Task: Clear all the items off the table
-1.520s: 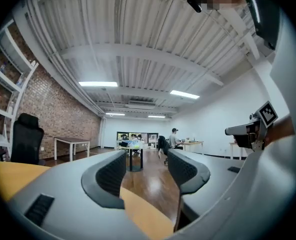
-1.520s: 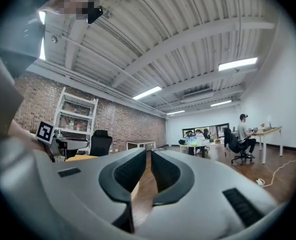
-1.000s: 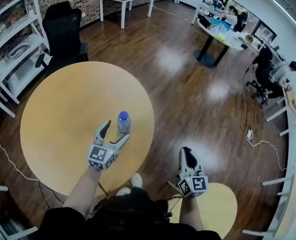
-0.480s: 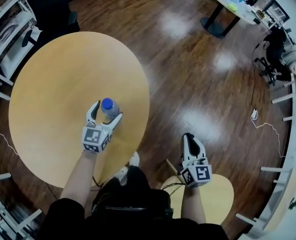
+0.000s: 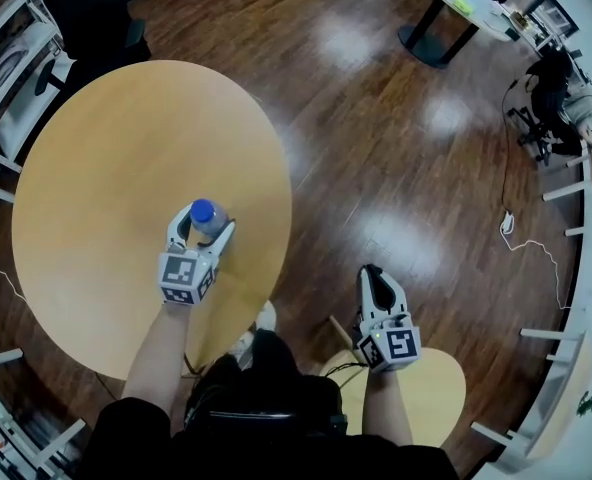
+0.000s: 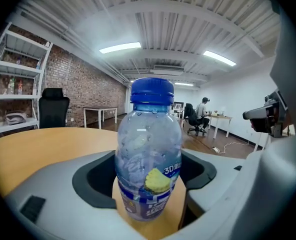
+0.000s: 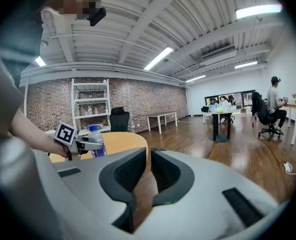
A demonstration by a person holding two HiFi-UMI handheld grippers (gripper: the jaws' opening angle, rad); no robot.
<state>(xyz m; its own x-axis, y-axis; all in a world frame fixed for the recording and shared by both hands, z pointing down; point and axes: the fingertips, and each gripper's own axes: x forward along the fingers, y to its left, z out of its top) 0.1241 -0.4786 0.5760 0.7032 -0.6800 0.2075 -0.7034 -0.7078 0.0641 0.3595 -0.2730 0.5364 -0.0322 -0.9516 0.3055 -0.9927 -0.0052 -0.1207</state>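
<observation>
A clear water bottle (image 5: 204,213) with a blue cap stands upright near the front edge of the round wooden table (image 5: 106,148). My left gripper (image 5: 204,228) reaches level across the table, one jaw on each side of the bottle. Its jaws have just been closing, and in the left gripper view the dark pads (image 6: 95,176) meet the sides of the bottle (image 6: 149,149). My right gripper (image 5: 374,278) hangs off the table over the wooden floor, shut, with nothing in it. In the right gripper view its jaws (image 7: 143,159) stand almost together, and the bottle (image 7: 95,141) shows far to the left.
A small round wooden stool (image 5: 431,398) sits below my right hand. A white shelf rack (image 5: 6,58) and a black chair (image 5: 91,8) stand behind the table. A dark-legged desk (image 5: 446,8) and seated people are at the far right. A cable (image 5: 506,228) lies on the floor.
My left gripper has sunk and slid forward until its jaws enclose the bottle, then narrowed on it. The right gripper has dropped a little and stays shut.
</observation>
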